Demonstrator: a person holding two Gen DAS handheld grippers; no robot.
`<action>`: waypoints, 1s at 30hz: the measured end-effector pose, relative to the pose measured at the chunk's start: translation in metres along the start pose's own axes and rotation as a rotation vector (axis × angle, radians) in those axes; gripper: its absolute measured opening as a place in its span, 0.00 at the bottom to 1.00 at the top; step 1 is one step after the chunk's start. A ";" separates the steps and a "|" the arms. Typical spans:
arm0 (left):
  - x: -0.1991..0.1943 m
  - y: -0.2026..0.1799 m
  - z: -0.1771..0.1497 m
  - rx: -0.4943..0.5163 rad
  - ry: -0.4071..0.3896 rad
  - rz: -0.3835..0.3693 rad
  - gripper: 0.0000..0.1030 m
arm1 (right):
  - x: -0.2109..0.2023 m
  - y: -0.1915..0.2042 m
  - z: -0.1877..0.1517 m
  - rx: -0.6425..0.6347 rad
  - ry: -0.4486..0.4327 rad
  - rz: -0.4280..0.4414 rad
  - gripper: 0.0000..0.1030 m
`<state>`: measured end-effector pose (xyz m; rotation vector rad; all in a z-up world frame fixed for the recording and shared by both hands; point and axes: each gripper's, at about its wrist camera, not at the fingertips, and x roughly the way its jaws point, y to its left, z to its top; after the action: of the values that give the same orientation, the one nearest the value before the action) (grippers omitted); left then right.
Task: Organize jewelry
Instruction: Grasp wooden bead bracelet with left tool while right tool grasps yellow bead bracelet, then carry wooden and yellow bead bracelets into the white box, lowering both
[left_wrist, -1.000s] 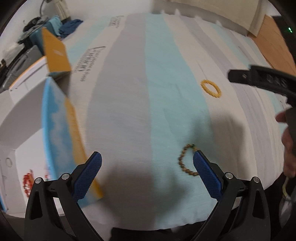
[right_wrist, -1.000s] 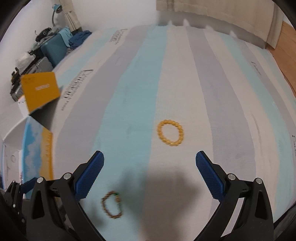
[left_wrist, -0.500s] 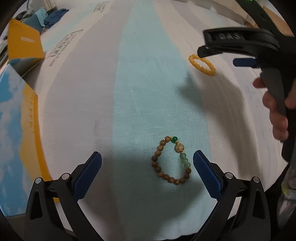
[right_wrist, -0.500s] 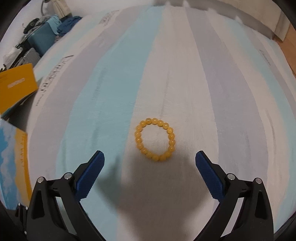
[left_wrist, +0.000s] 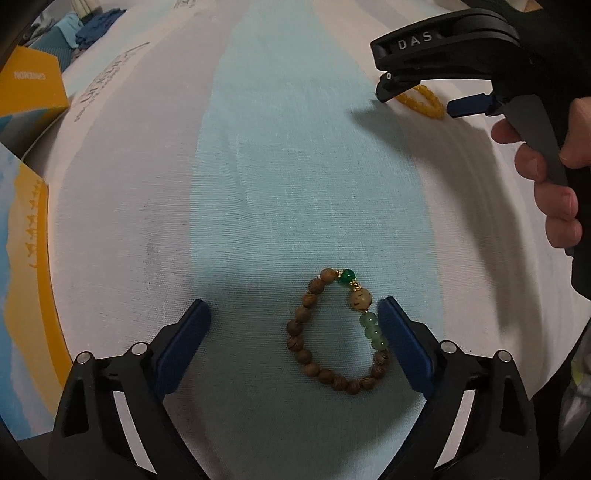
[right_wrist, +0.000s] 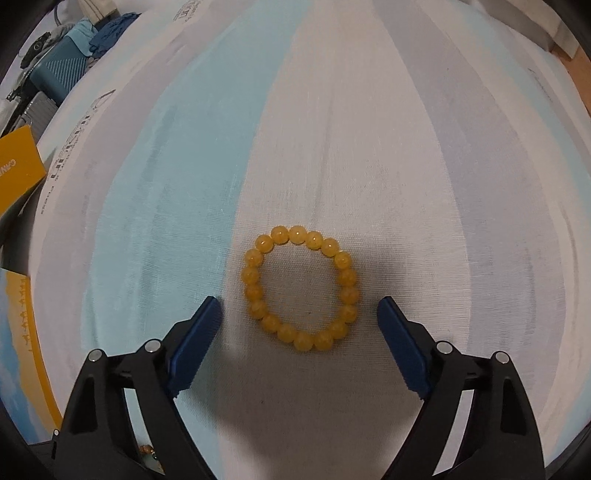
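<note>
**Both grippers poised over bracelets, neither closed**

Nearest in the left wrist view, the left gripper (left_wrist: 293, 325) stands spread wide, gripping nothing. The brown wooden-bead bracelet with green stones (left_wrist: 337, 332) lies flat between its blue pads, crowded toward the pad at 4 o'clock, its green beads seemingly touching it. In the right wrist view, the right gripper (right_wrist: 299, 317) is likewise spread and empty, the round yellow bead bracelet (right_wrist: 300, 291) centred just ahead of its pads. Both bracelets rest on the striped blue, white and grey bedsheet (right_wrist: 192, 155). At 9 o'clock sits an orange and blue cardboard box (left_wrist: 26, 258).

Likely risks: the off-centre wooden bracelet could be pushed sideways rather than caught, and pads closing low may pinch the soft sheet with the beads.
</note>
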<state>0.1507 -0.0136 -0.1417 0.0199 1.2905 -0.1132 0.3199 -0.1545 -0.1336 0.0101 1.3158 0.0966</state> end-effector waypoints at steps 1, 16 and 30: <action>0.000 0.000 0.000 0.000 0.000 -0.003 0.83 | 0.001 0.000 0.001 0.007 0.001 0.005 0.80; -0.009 0.004 -0.003 0.005 0.025 -0.044 0.15 | 0.002 -0.001 -0.001 0.017 0.027 0.019 0.28; -0.017 0.017 0.000 0.005 0.030 -0.064 0.09 | -0.015 -0.014 -0.011 0.051 -0.007 0.073 0.09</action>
<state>0.1478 0.0046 -0.1257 -0.0153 1.3207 -0.1718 0.3062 -0.1698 -0.1224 0.1014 1.3110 0.1249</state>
